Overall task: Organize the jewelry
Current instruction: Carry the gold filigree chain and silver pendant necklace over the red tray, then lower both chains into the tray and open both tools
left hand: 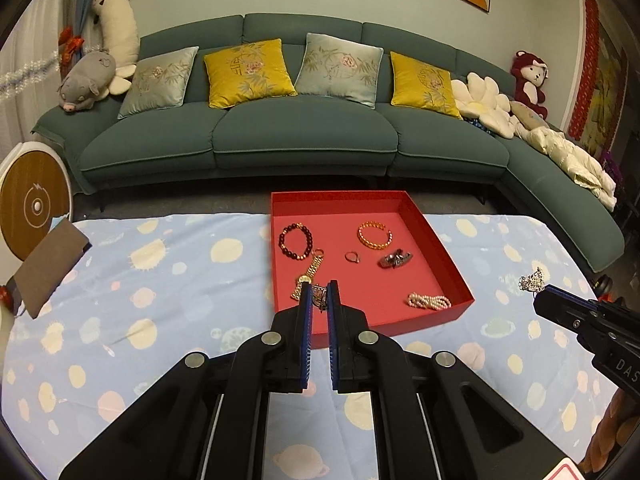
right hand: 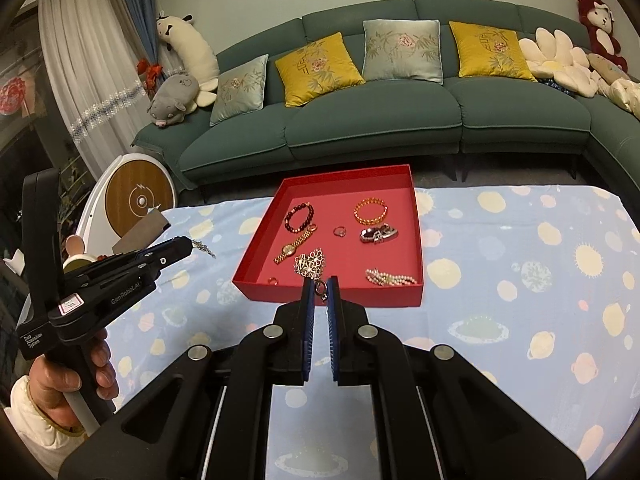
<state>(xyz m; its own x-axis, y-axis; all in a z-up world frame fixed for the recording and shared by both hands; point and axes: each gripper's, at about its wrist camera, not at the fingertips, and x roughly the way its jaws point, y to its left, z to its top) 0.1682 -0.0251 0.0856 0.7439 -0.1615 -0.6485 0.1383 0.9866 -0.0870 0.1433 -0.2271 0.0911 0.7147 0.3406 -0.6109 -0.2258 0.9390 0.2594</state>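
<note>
Living-room worktop (right hand: pixel 520 320) | we lift both hand-held grippers (left hand: pixel 319 296) (right hand: pixel 321 290) level, each clenched on a filigree ornament (right hand: pixel 311 263), toward red tray (right hand: pixel 416 216).

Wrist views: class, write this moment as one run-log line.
left claw: shut on trinket | right claw: shut on brooch | tray: watch, ring inside

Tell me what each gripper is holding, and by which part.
Right gripper: filigree flower ornament, pinched by its end ring. Left gripper: small silvery piece, by one end.
</note>
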